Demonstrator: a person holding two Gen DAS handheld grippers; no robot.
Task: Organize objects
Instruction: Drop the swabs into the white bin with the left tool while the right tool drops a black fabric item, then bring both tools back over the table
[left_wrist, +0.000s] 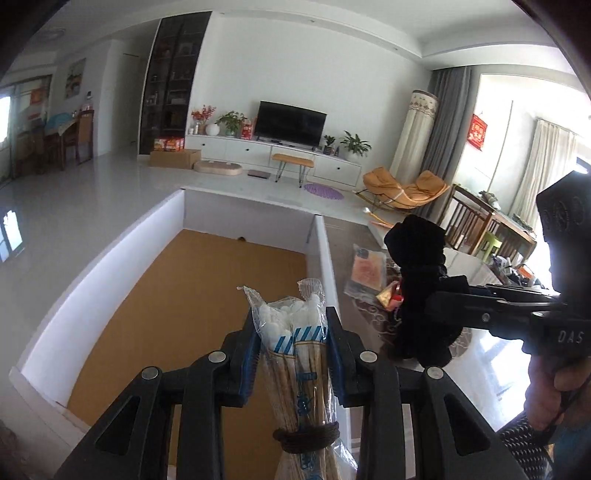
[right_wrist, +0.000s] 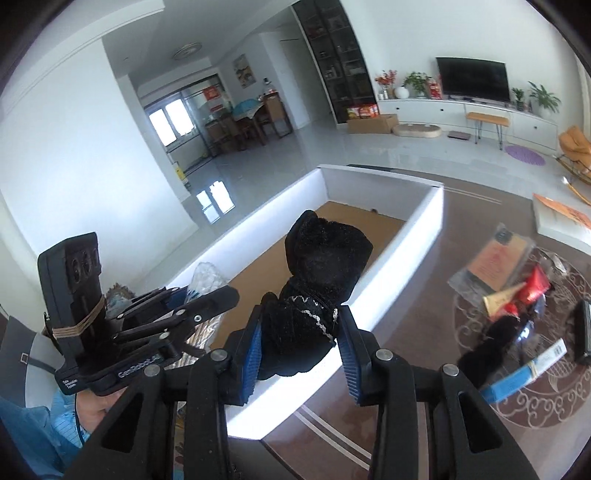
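Counted: two grippers, one box, seven loose items

One packet of cotton swabs (left_wrist: 291, 354) sits between the left gripper (left_wrist: 291, 354) fingers; one black plush toy (right_wrist: 317, 273) between the right gripper (right_wrist: 301, 347) fingers. One white box (right_wrist: 402, 254) lies ahead of both. Right of the right fingers: one flat packet (right_wrist: 495, 258), one red tube (right_wrist: 532, 288), one gold tube (right_wrist: 498, 301), one blue-and-white box (right_wrist: 524, 373), one black case (right_wrist: 583, 328).

The box (right_wrist: 402, 254) stands on the table (right_wrist: 424, 354), at its left part. To the right of the box, on the table, lies a cluster of small packets (right_wrist: 498, 266), with a flat carton (right_wrist: 524, 373) nearer. Beyond the table, far across the floor, the TV (left_wrist: 291, 123) stands on a long cabinet (left_wrist: 273, 155).
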